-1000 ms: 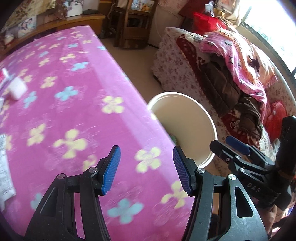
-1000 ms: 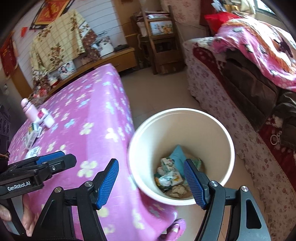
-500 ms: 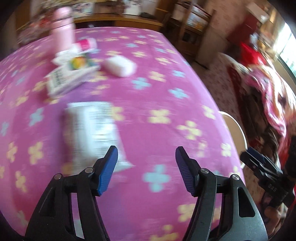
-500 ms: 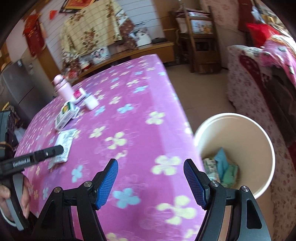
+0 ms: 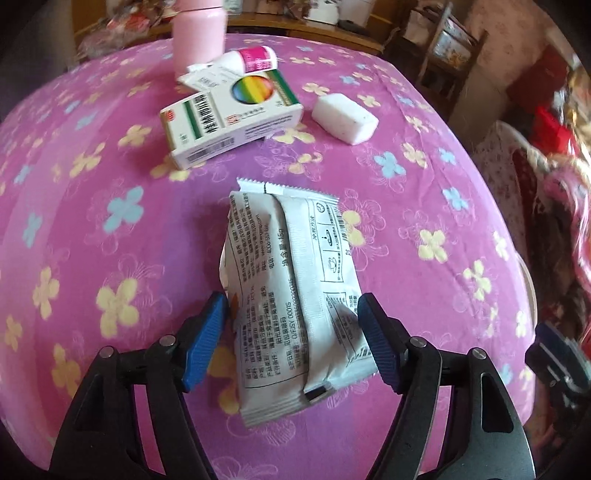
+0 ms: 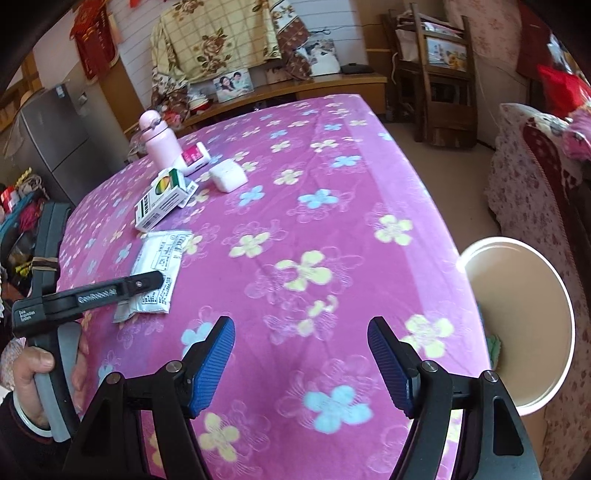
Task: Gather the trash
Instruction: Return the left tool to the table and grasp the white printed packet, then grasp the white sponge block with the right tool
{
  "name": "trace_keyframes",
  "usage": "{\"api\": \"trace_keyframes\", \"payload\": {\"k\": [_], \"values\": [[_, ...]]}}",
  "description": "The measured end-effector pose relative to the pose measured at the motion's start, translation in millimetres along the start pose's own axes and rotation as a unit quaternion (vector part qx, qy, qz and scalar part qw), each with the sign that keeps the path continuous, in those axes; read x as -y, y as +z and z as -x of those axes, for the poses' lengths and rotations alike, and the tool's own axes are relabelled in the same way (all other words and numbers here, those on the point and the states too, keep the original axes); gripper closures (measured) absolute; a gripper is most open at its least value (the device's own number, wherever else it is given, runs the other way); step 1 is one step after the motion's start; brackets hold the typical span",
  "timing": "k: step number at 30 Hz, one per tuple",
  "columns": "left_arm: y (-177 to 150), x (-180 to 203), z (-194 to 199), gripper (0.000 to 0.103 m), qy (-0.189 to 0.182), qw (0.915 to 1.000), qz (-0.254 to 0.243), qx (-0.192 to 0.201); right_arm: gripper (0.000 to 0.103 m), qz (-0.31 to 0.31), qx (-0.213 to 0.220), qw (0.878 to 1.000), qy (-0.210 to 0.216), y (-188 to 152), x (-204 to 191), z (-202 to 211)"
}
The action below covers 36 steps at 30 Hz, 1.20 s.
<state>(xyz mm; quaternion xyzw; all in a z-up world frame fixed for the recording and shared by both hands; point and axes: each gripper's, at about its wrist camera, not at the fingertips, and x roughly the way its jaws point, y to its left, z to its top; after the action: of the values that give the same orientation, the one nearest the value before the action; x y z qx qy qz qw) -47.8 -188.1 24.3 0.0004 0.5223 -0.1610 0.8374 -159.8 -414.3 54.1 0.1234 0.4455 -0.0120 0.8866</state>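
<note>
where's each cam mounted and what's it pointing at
Left wrist: on the left hand-held gripper, looking down at the grey sachet between its open fingers; the right gripper's tip shows at the edge.
Right wrist: on the right hand-held gripper, looking across the pink tablecloth towards the bin; the left hand shows.
Shared: sachet, medicine box.

One grey-white foil sachet [image 5: 291,291] lies on the counter [image 5: 110,221], which wears one pink cloth printed with yellow and blue flowers. Two cartons stand beyond it: one white and green medicine box [image 5: 229,122] with a rainbow disc, and one white box with a magenta label [image 5: 243,61]. There is one pink bottle [image 5: 199,29] and one white rounded block [image 5: 345,117]. Beside the counter stands one cream-coloured bin [image 6: 517,325]. Two grippers are counted, the left gripper [image 5: 291,336] and the right gripper [image 6: 301,362], each with two blue pads. One hand [image 6: 40,369] shows.
</note>
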Motion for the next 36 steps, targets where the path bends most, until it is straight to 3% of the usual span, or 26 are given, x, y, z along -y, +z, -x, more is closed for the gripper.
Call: {"api": "trace_keyframes", "payload": {"k": [1, 2, 6, 9, 15, 23, 26, 27, 29, 34, 36], "values": [[0.8, -0.1, -0.5, 0.036, -0.002, 1.0, -0.006, 0.002, 0.031, 0.002, -0.001, 1.0, 0.002, 2.4, -3.8, -3.4], [0.7, -2.5, 0.9, 0.047, -0.008, 0.9999, -0.008, 0.005, 0.031, 0.005, -0.001, 1.0, 0.005, 4.3, -7.3, -6.6], [6.3, -23.4, 11.4, 0.058, -0.03, 0.9995, 0.005, 0.009, 0.031, 0.016, -0.008, 0.999, 0.026, 21.6, -22.7, -30.9], [9.0, -41.8, 24.3, 0.06, -0.016, 0.9994, 0.012, 0.028, 0.031, 0.027, -0.007, 0.998, 0.048, 40.1, -36.8, -55.2], [10.4, -75.2, 31.7, 0.06, -0.018, 0.9986, 0.039, 0.03, 0.031, 0.084, 0.008, 0.995, 0.043, 89.9, -71.6, -108.7], [9.8, -90.4, 19.8, 0.056, -0.03, 0.9977, 0.06, 0.009, 0.031, 0.131, -0.002, 0.991, 0.014, 156.9, -99.9, -172.3], [10.1, -91.8, 14.3, 0.053, -0.035, 0.9974, 0.062, -0.002, 0.031, 0.13, -0.016, 0.991, 0.021, 170.6, -100.9, -188.3], [9.8, -91.4, 12.9, 0.051, -0.036, 0.9974, 0.062, -0.001, 0.034, 0.13, -0.021, 0.991, 0.02, 173.5, -101.3, -194.3], [8.4, -89.1, 13.1, 0.051, -0.029, 0.9981, 0.055, 0.004, 0.065, 0.129, -0.029, 0.991, 0.018, 173.9, -99.8, -200.6], [4.4, -81.7, 13.8, 0.053, -0.04, 0.9981, 0.046, 0.006, 0.066, 0.097, -0.028, 0.994, 0.044, 154.1, -89.1, -169.3], [1.9, -80.3, 16.6, 0.059, -0.053, 0.9974, 0.049, 0.007, 0.066, 0.091, -0.039, 0.994, 0.05, 133.4, -82.4, -146.4]]}}
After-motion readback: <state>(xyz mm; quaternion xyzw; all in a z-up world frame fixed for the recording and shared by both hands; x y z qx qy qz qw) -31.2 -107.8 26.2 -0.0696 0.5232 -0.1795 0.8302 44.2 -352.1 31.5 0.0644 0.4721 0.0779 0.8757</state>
